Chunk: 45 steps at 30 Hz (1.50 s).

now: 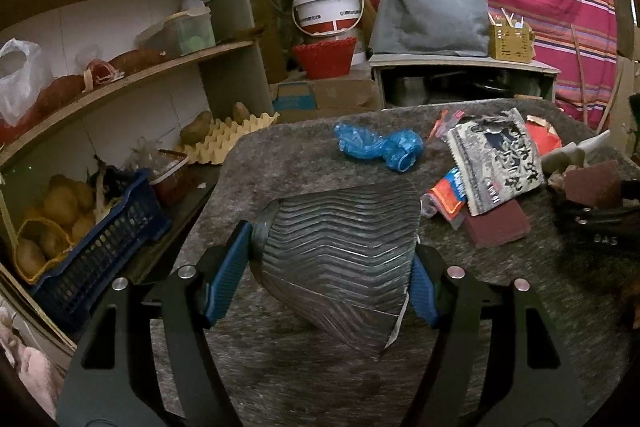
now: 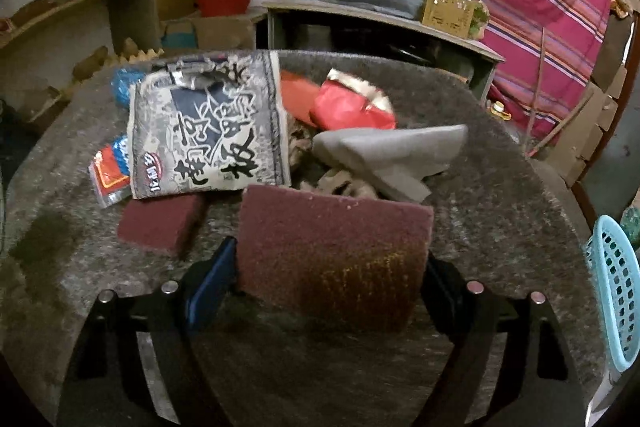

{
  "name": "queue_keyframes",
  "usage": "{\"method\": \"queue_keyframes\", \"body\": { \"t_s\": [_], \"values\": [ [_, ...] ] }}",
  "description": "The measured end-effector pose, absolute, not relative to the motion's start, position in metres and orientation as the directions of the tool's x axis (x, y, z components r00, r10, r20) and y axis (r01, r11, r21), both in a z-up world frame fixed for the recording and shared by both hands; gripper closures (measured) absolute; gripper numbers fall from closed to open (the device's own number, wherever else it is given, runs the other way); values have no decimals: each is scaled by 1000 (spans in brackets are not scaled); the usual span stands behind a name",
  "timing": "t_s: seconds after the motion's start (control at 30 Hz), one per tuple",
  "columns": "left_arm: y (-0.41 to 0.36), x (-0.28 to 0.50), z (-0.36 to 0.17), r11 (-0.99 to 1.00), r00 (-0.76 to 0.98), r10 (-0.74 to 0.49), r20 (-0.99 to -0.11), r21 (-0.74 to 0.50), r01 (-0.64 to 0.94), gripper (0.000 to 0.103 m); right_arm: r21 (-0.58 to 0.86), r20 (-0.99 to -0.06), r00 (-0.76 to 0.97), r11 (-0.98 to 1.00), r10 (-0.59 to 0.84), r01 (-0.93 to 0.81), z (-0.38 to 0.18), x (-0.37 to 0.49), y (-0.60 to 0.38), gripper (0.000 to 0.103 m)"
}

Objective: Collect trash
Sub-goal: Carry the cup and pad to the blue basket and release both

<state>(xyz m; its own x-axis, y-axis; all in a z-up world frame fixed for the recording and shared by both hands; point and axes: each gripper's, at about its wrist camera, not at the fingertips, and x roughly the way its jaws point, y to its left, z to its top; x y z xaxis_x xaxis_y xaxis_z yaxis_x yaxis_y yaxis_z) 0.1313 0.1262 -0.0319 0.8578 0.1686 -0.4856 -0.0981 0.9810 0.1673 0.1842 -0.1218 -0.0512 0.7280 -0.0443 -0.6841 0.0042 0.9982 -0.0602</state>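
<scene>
My left gripper [image 1: 332, 259] is shut on a grey ribbed wrapper [image 1: 340, 251] and holds it just above the felt-covered table [image 1: 280, 379]. My right gripper [image 2: 332, 271] is shut on a maroon scouring pad [image 2: 332, 255], tilted over the table [image 2: 500, 195]. More trash lies on the table: a black-and-white snack bag [image 2: 208, 131] [image 1: 496, 163], a crumpled blue plastic piece [image 1: 376, 145], an orange-blue sachet [image 2: 112, 167] [image 1: 450, 193], a second maroon pad [image 2: 160, 223] [image 1: 498, 225], red wrappers [image 2: 348, 107] and a grey folded piece [image 2: 388, 151].
Shelves at the left hold a blue crate of potatoes [image 1: 80, 227] and an egg tray [image 1: 224, 139]. A white bucket [image 1: 328, 7], red basket [image 1: 324, 59] and grey bag [image 1: 432, 15] stand behind the table. A light-blue basket [image 2: 616, 291] is at the table's right edge.
</scene>
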Motion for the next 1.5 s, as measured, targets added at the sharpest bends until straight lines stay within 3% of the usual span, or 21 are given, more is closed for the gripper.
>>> {"method": "queue_keyframes", "body": {
  "t_s": [0.2, 0.73, 1.07, 1.5],
  "values": [
    [103, 126, -22, 984, 871, 136, -471, 166, -64, 34, -11, -666, 746, 1000, -5, -2, -36, 166, -160, 20],
    [-11, 131, -4, 985, 889, 0, -457, 155, 80, 34, 41, -620, 778, 986, -100, 159, -1, 130, -316, 20],
    [-133, 128, 4, 960, 888, -165, -430, 138, 245, 34, 10, -621, 741, 942, -256, 335, 2, 97, -438, 20],
    [-306, 111, -10, 852, 794, -406, -453, 127, 508, 34, 92, -622, 708, 867, -334, 489, -13, 53, -564, 20]
  ]
}}
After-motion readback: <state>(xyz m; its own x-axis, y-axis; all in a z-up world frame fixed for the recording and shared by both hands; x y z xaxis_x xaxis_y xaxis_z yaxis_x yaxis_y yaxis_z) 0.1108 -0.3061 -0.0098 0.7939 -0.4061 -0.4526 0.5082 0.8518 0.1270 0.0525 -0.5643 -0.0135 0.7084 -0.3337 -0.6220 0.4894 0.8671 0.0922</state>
